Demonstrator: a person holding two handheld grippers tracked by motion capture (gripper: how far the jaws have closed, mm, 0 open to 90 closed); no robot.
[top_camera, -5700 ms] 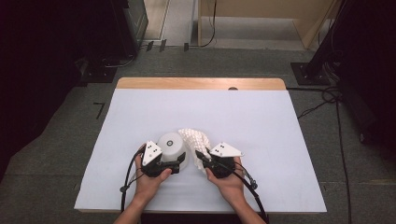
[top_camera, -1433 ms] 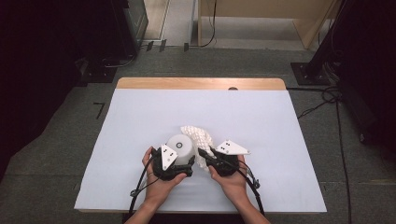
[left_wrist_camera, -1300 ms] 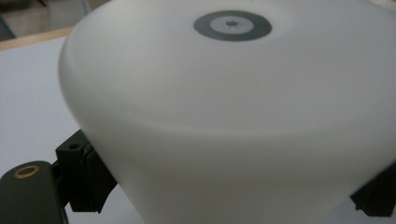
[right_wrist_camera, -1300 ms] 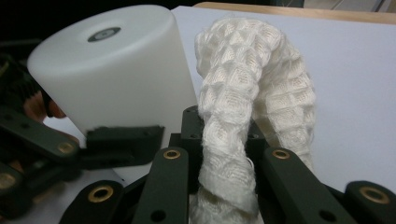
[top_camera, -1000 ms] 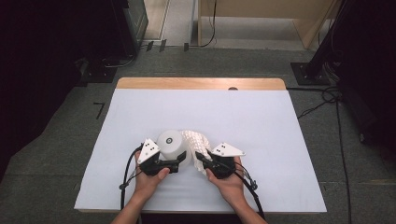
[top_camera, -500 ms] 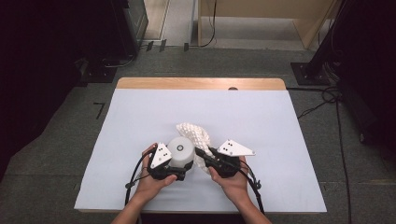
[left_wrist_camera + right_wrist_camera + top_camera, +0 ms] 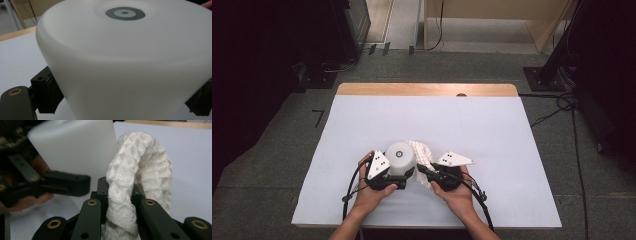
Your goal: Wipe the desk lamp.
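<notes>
- Clamped in my right gripper is a white waffle-weave cloth; the jaws press a bunched fold of it between them, and the rest arches up and over beyond the tips.
- From above, that right gripper sits near the front edge of the table, my right hand wrapped around it, the grey three-cornered plate on top.
- Seen from above, the cloth lies bunched just beyond the jaws, touching the side of a white cup.
- The cup is upside down, its flat base facing up with a grey ring at the centre; it widens toward the bottom.
- My left gripper holds the cup: in the left gripper view the black jaws sit on either side of the cup, against its wall low down.
- My left hand grips that tool from below, its cable looping toward the table's front edge.
- The two grippers are close together, tips nearly meeting, with cup and cloth just ahead of them.
- The table is covered by a pale sheet, with a wooden strip along its far edge.
</notes>
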